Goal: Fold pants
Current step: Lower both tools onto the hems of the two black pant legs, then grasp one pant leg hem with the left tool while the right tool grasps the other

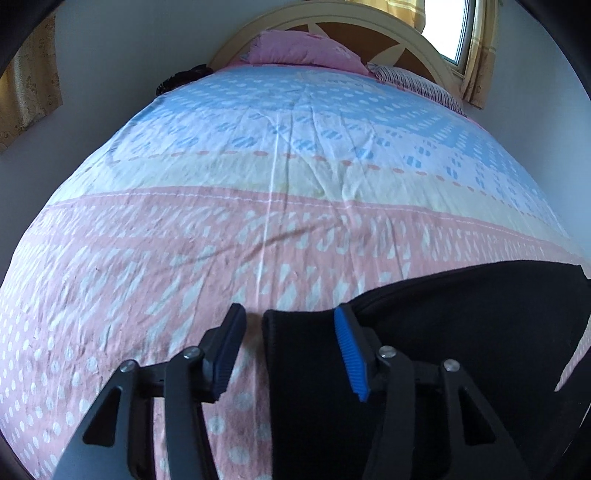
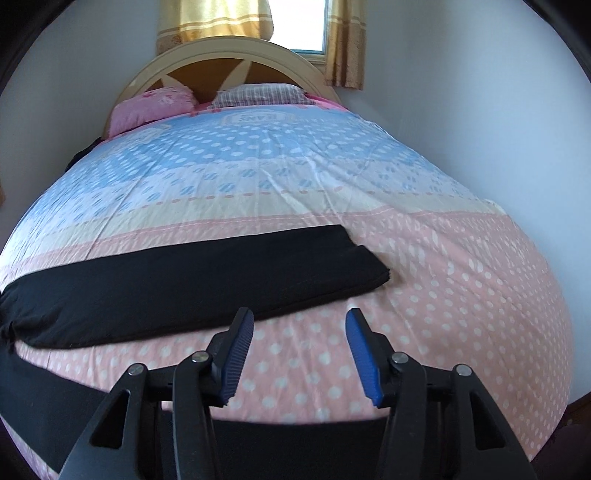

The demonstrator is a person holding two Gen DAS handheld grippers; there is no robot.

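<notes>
Black pants (image 2: 184, 280) lie spread on the bed. In the right wrist view one leg runs across the pink part of the cover and ends at a hem on the right; the other leg (image 2: 44, 402) runs low under the gripper. My right gripper (image 2: 299, 354) is open and empty, above the pink cover between the two legs. In the left wrist view the pants (image 1: 461, 332) fill the lower right, with an edge between the fingers. My left gripper (image 1: 290, 349) is open, its jaws standing either side of that edge, not closed on it.
The bed cover (image 1: 258, 184) is pink near me, then yellow and blue. A pink pillow (image 2: 151, 107) and a striped pillow (image 2: 258, 94) lie by the arched headboard (image 2: 229, 59). Walls stand close on both sides; a curtained window (image 2: 306, 26) is behind.
</notes>
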